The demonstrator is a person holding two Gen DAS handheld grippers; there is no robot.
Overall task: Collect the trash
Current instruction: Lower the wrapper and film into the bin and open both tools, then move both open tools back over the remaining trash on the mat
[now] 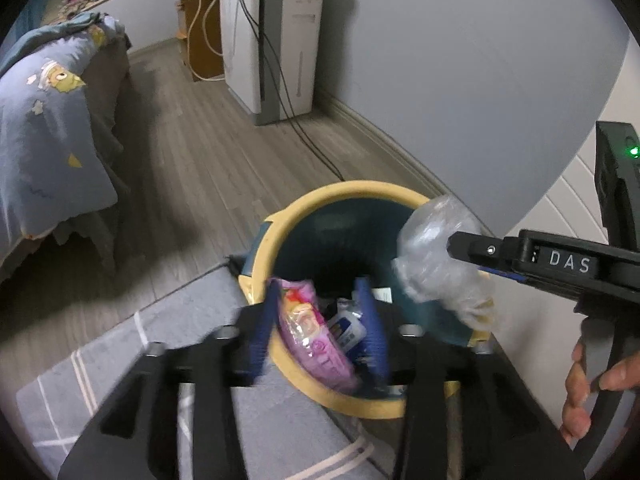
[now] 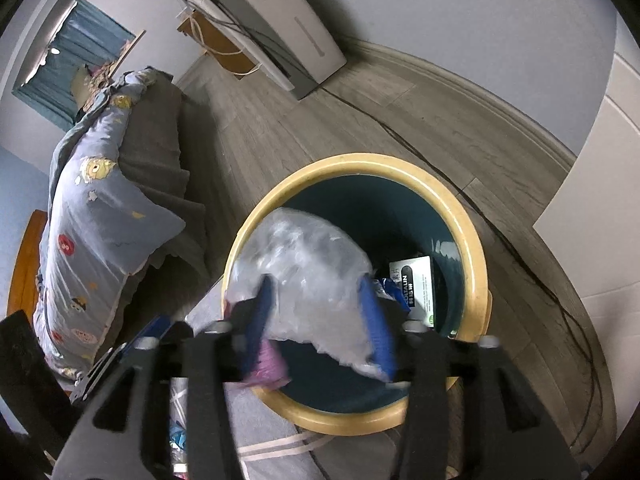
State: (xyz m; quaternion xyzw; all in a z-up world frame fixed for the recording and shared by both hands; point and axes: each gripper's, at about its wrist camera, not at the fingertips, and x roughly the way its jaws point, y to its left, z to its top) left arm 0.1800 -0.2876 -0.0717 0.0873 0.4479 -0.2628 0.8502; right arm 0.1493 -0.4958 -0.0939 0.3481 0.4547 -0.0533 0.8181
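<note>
A wood-plank floor [image 1: 224,168] runs past a bed [image 1: 48,128] with a cartoon-print quilt, a white appliance [image 1: 276,40] by the wall, and a grey rug [image 1: 208,360] under a teal bin [image 2: 472,264] with a yellow rim.

Between the left gripper's [image 1: 320,320] spread blue fingers [image 1: 370,316] a pink wrapper [image 1: 316,344] hangs over the bin's mouth, seemingly loose. A crumpled clear plastic bag [image 2: 312,280] sits between the right gripper's [image 2: 320,320] parted fingers above the bin; motion blur hides any contact. A hand [image 1: 592,384] grips its handle.
</note>
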